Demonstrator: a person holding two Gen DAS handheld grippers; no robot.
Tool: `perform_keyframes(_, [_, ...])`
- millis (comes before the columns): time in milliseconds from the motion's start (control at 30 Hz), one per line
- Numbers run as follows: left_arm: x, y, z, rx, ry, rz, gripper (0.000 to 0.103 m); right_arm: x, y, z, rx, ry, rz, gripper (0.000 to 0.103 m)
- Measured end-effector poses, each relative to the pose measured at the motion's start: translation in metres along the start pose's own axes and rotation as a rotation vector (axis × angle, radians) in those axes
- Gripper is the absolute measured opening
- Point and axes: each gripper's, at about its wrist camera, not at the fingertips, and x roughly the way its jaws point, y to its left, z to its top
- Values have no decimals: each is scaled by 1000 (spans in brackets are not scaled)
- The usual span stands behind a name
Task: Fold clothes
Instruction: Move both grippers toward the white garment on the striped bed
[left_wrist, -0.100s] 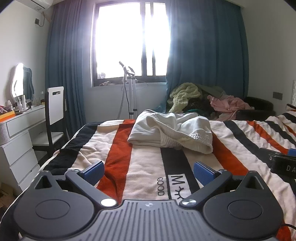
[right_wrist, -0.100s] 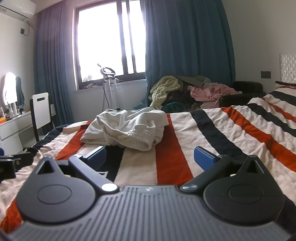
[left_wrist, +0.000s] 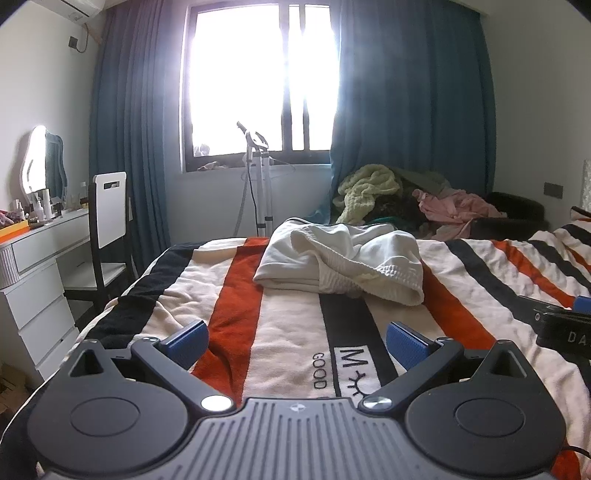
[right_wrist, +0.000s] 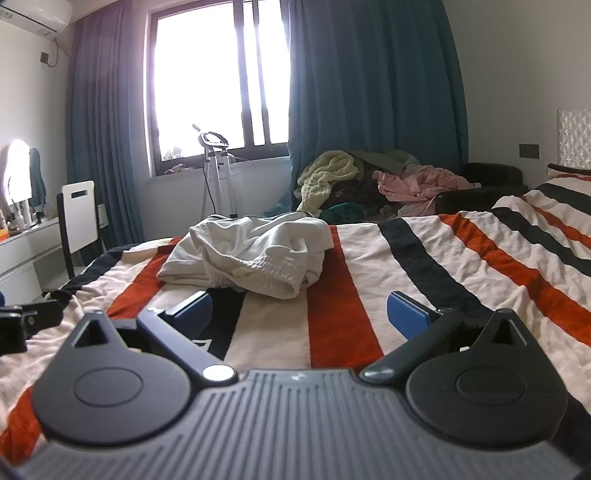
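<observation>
Garment: a white garment (left_wrist: 340, 264) is seen rumpled on the striped blanket (left_wrist: 288, 332) — ahead of both tongs, untouched.
Left gripper (left_wrist: 295, 341): fingers apart, empty; garment slightly right.
Right gripper (right_wrist: 299, 314): fingers apart, empty; garment ahead-left (neither clearly nearer).
Long axis: crosswise.

on the striped blanket (left_wrist: 280, 332) in your left wrist view, near and between the tool fingers, you can read "good" in dark letters on a cream stripe, turned sideways. just right of it, a white patch on the black stripe carries a large "m" with a small sun-like sign below it; the rest is cut off by the tool body. at the right edge, the other tool (left_wrist: 565, 326) shows white letters "da", cut off by the frame. in your right wrist view no text can be read.
</observation>
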Motion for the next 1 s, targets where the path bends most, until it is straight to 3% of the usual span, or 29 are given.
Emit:
perform_keyframes(567, [1,-2,-7,-20,38,-5,103,-2,0,-7,20,-44,5,103])
perform_keyframes(800, [2,-2,-8,-19,48,-1,103,-2,4,-6,2,-107,-17,103])
perform_keyframes(1000, [1,2,-7,-33,51,14,103,-1,5,-3,-10,-78,-8,103])
